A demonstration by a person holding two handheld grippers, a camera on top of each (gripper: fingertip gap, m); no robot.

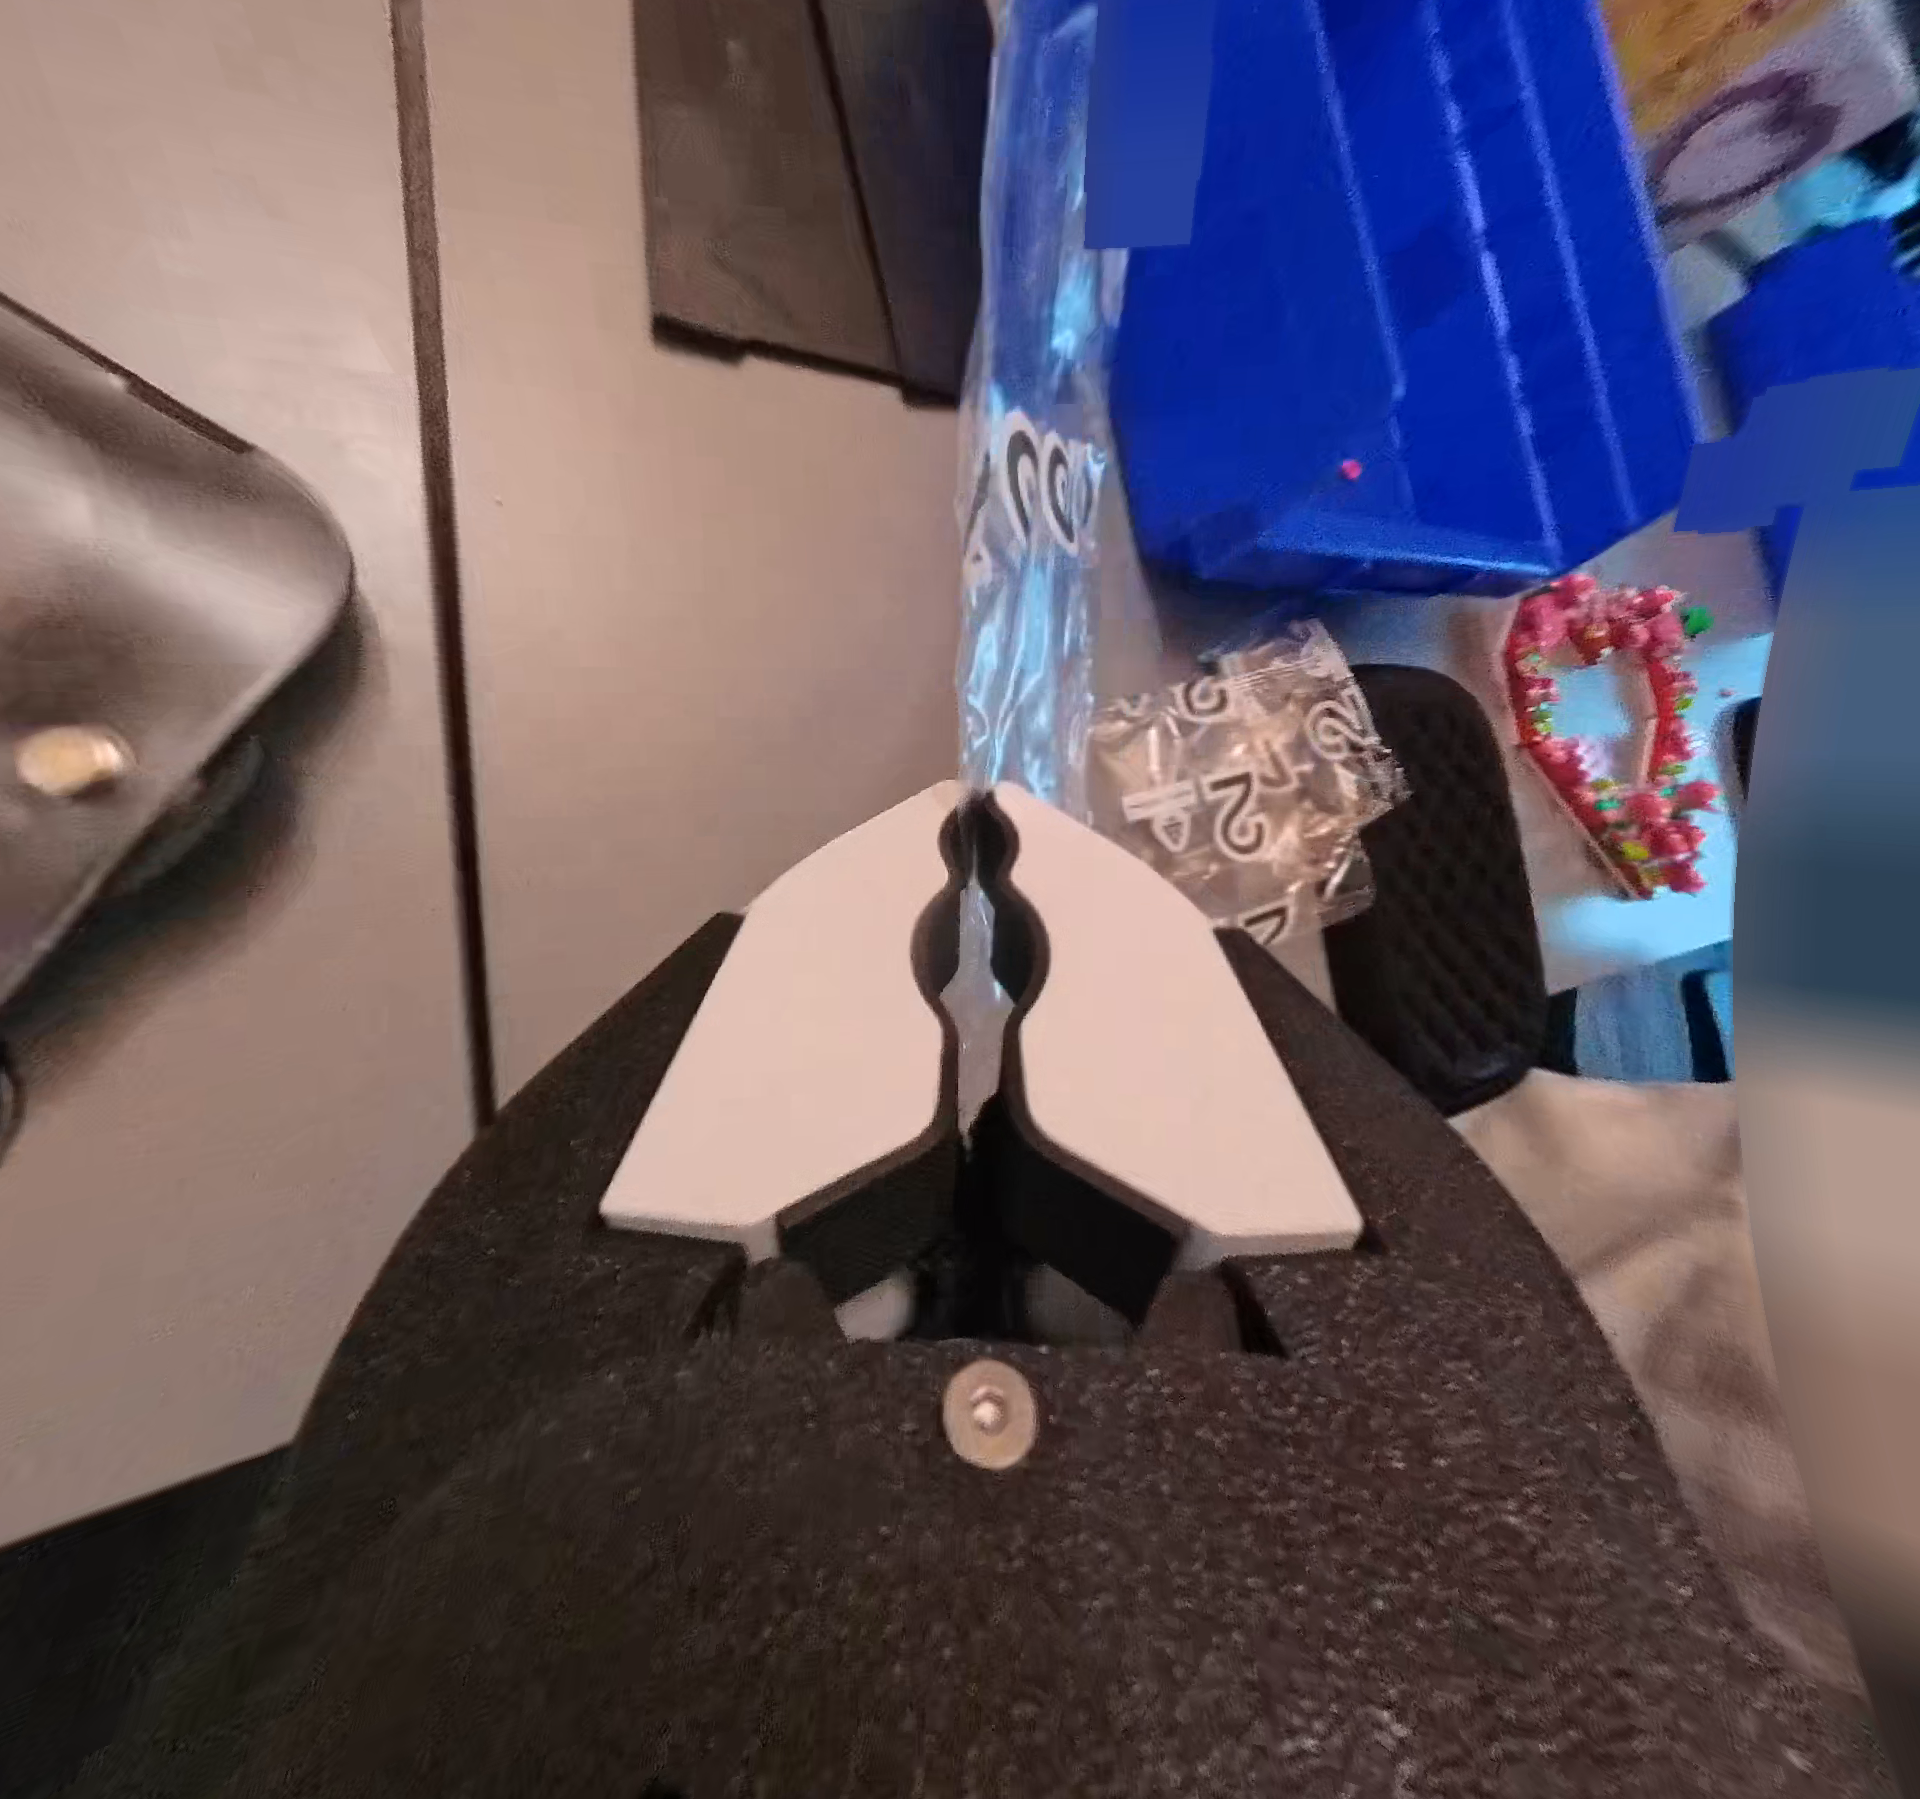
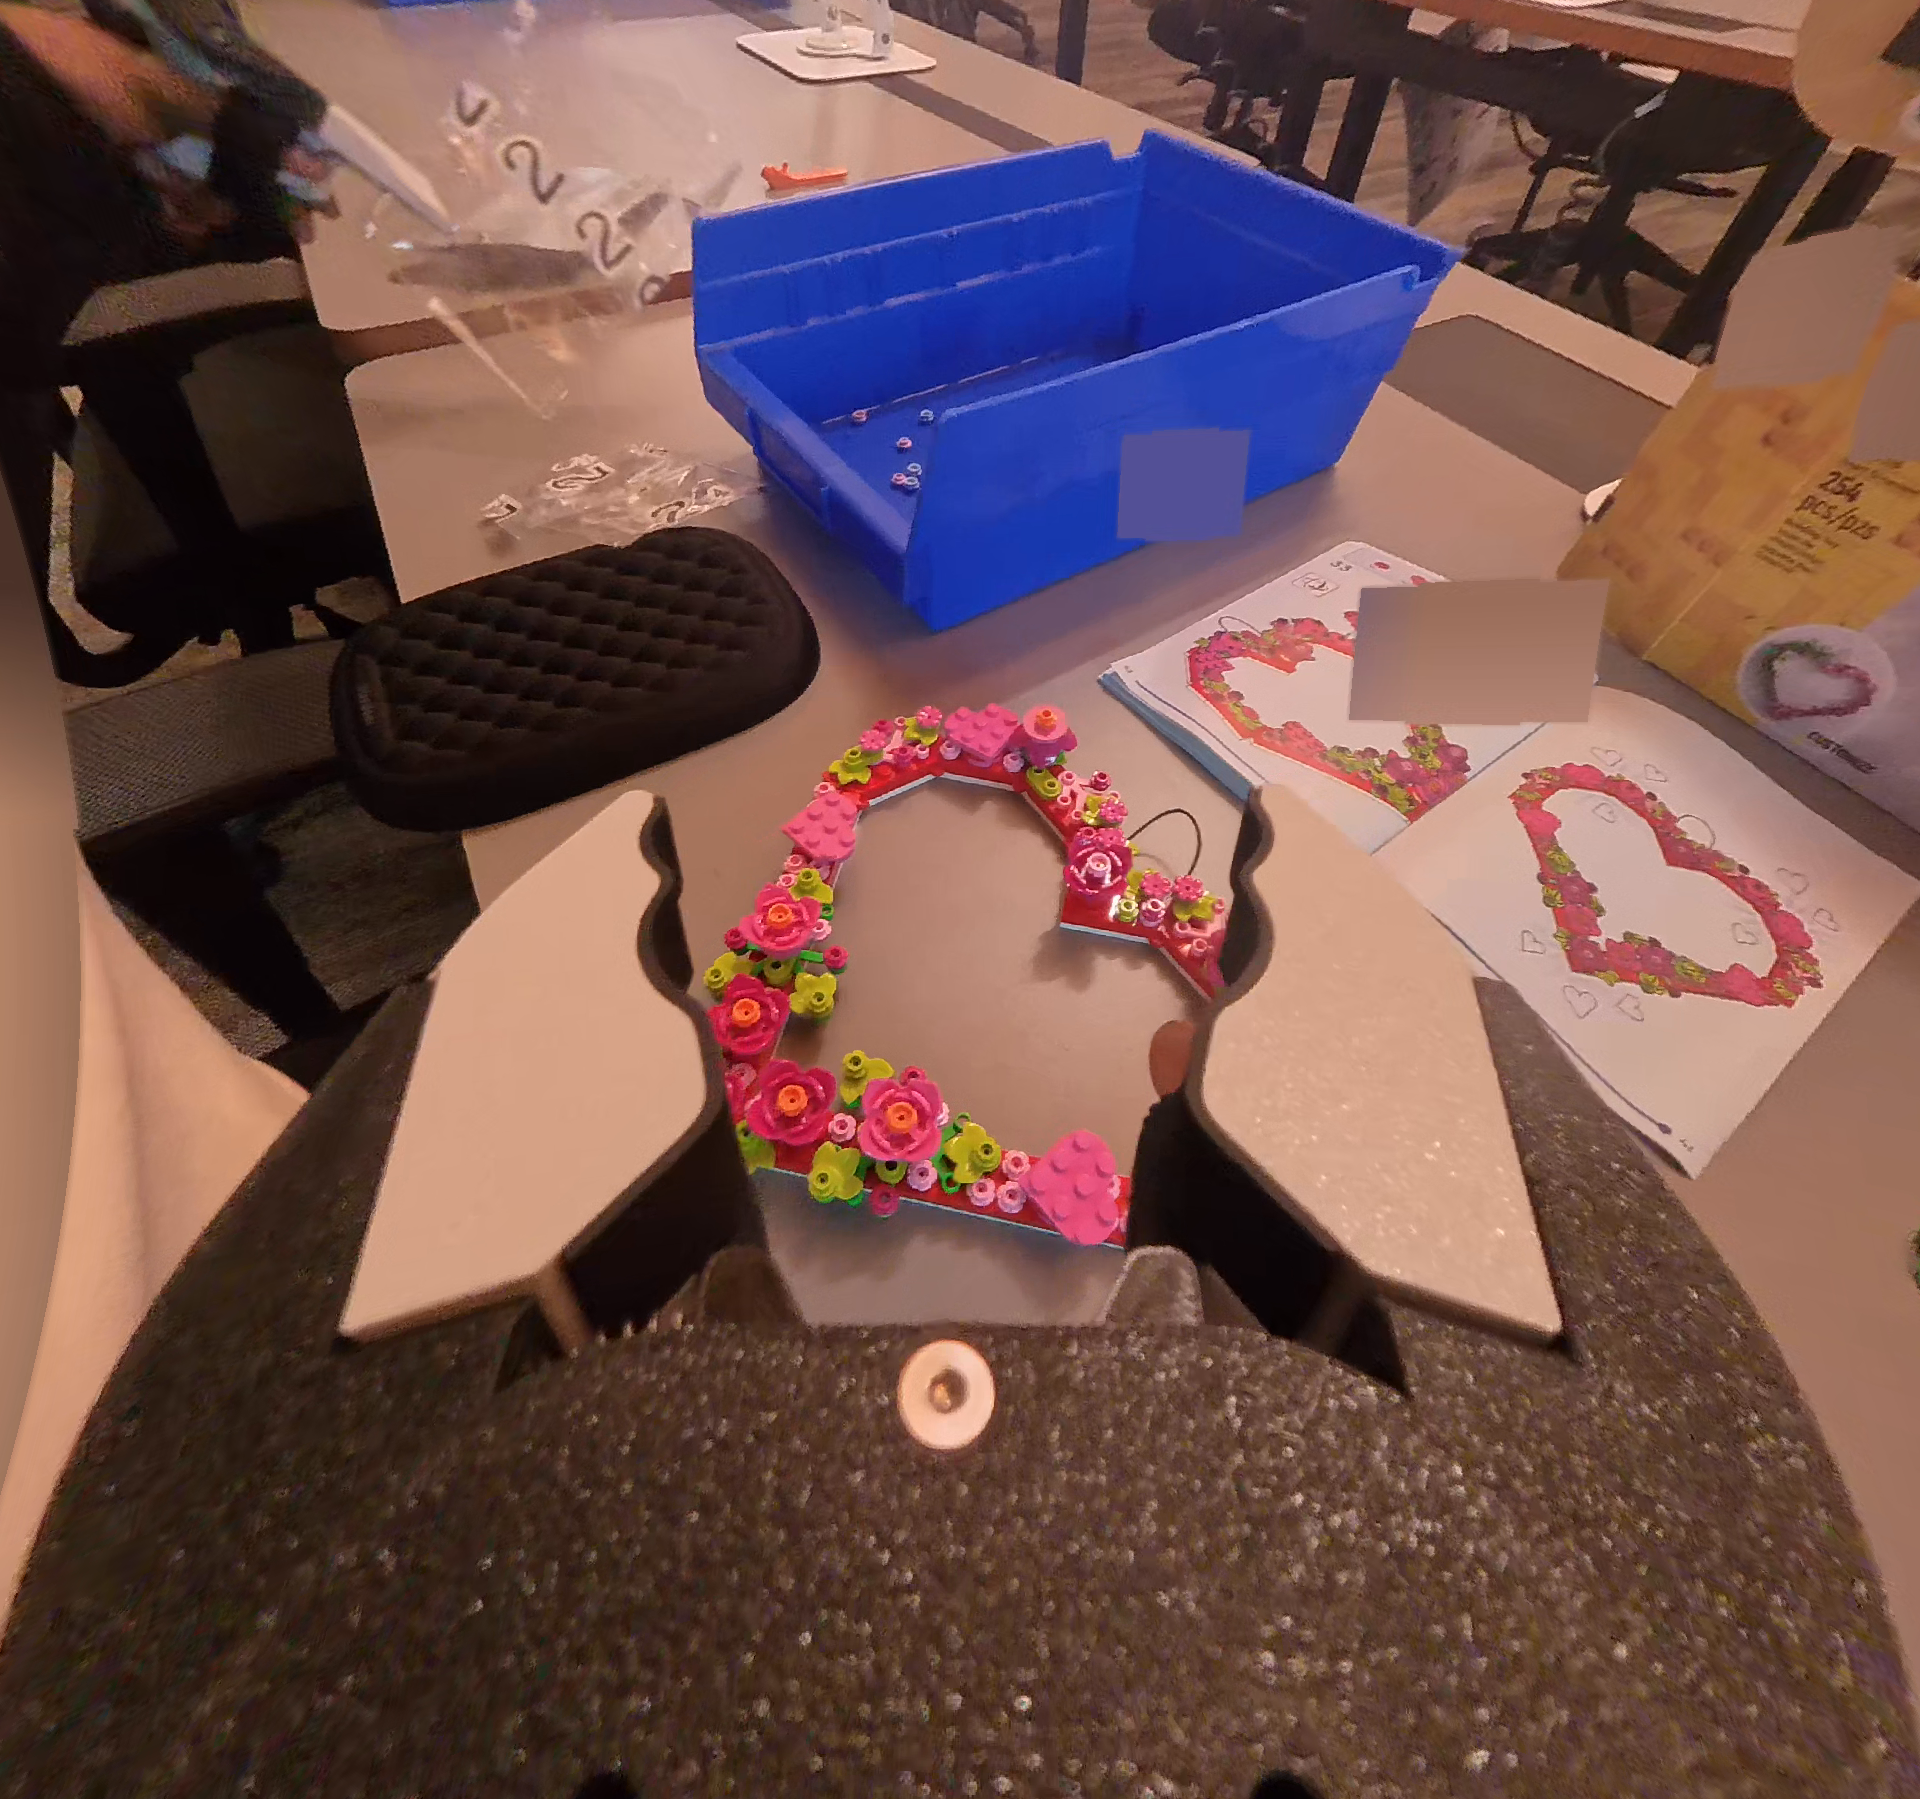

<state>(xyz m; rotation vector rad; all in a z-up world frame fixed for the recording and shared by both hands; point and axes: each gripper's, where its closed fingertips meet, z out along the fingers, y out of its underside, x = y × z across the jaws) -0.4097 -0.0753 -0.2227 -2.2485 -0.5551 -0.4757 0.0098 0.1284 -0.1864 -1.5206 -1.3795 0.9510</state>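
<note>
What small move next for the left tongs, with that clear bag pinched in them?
Probably carry it clear before letting go. The left tongs are shut on the clear plastic bag, which hangs lifted beside the blue bin. The right tongs hang open over the brick heart.

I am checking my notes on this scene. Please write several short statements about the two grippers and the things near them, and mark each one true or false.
1. The left gripper is shut on a clear plastic bag. True.
2. The right gripper is shut. False: it is open, holding nothing.
3. The brick flower heart lies on the table. True.
4. The blue bin is full of bricks. False: only a few small pieces lie inside.
</note>
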